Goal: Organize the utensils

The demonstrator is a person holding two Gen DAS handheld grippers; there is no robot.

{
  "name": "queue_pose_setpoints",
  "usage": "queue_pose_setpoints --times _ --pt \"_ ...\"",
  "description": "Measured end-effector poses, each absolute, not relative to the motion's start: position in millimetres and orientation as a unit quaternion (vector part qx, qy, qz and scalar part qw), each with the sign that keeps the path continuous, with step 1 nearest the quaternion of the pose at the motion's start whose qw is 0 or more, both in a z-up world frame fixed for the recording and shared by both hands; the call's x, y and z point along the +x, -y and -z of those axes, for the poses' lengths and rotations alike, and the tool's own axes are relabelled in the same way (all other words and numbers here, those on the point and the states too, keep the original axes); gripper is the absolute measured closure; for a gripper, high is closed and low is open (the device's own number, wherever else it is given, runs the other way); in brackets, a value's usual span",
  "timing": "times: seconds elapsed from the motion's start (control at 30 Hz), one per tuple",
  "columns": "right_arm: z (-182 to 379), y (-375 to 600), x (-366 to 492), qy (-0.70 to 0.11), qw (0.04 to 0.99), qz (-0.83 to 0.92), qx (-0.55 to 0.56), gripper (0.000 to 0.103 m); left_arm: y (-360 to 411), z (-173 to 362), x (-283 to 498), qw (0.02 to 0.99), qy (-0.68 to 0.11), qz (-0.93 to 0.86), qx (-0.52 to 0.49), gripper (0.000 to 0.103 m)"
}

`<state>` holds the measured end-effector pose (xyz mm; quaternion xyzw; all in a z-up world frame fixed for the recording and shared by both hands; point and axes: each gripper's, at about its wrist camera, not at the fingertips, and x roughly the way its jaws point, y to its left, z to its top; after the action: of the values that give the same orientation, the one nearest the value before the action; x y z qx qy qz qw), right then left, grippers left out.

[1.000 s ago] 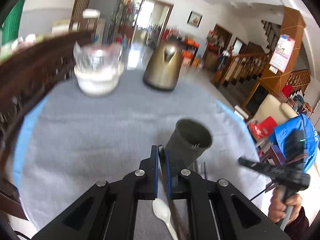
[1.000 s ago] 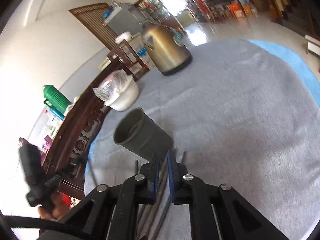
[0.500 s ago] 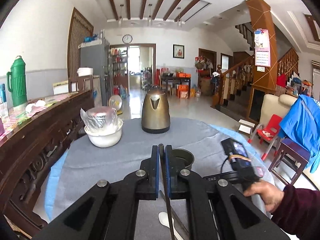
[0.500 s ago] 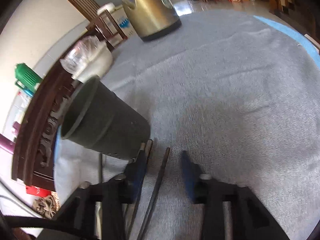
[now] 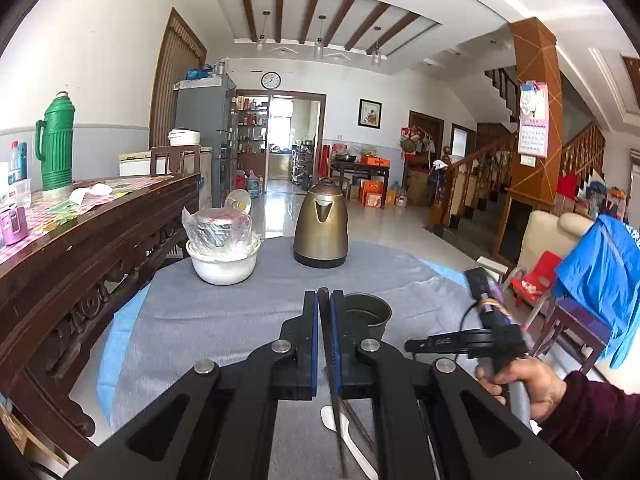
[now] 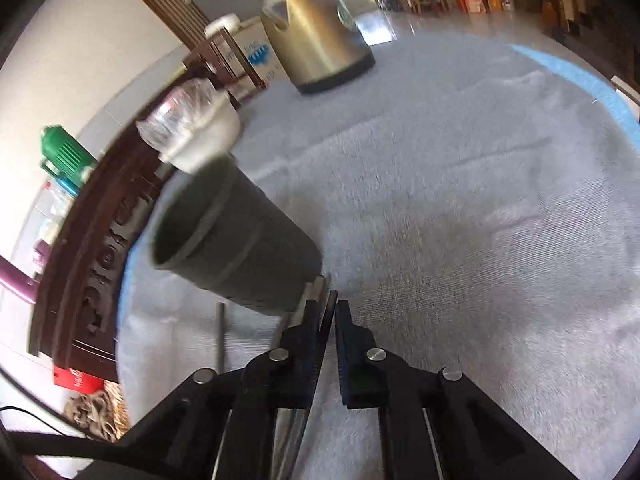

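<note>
My left gripper (image 5: 324, 300) is shut on a dark chopstick (image 5: 334, 364) and holds it above the table, just left of the dark grey holder cup (image 5: 366, 312). A white spoon (image 5: 344, 436) lies on the cloth below it. My right gripper (image 6: 329, 306) is shut on a dark chopstick (image 6: 325, 320) at the foot of the cup (image 6: 236, 248). More dark chopsticks (image 6: 220, 336) lie on the cloth beside it. The right gripper also shows in the left wrist view (image 5: 420, 345), low beside the cup.
A brass kettle (image 5: 321, 226) and a white bowl with a wrapped lid (image 5: 222, 256) stand at the far side of the grey cloth (image 6: 480, 200). A dark wooden sideboard (image 5: 80, 248) runs along the left with a green flask (image 5: 56, 140).
My left gripper has risen and levelled with its chopstick. My right gripper opened half a second ago and has now closed on a chopstick by the cup.
</note>
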<state>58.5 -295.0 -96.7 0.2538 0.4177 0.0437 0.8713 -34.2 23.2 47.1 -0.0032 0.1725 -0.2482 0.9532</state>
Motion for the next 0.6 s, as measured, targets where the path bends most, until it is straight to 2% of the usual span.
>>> queue_pose_setpoints --times 0.5,0.6 --pt "-20 288 -18 -0.226 0.954 -0.024 0.193 0.096 -17 -76 -37 0.958 -0.135 0.254 -0.01 0.097" --pt "-21 282 -11 -0.261 0.951 -0.014 0.167 0.096 -14 -74 -30 0.959 -0.147 0.242 0.0 0.097"
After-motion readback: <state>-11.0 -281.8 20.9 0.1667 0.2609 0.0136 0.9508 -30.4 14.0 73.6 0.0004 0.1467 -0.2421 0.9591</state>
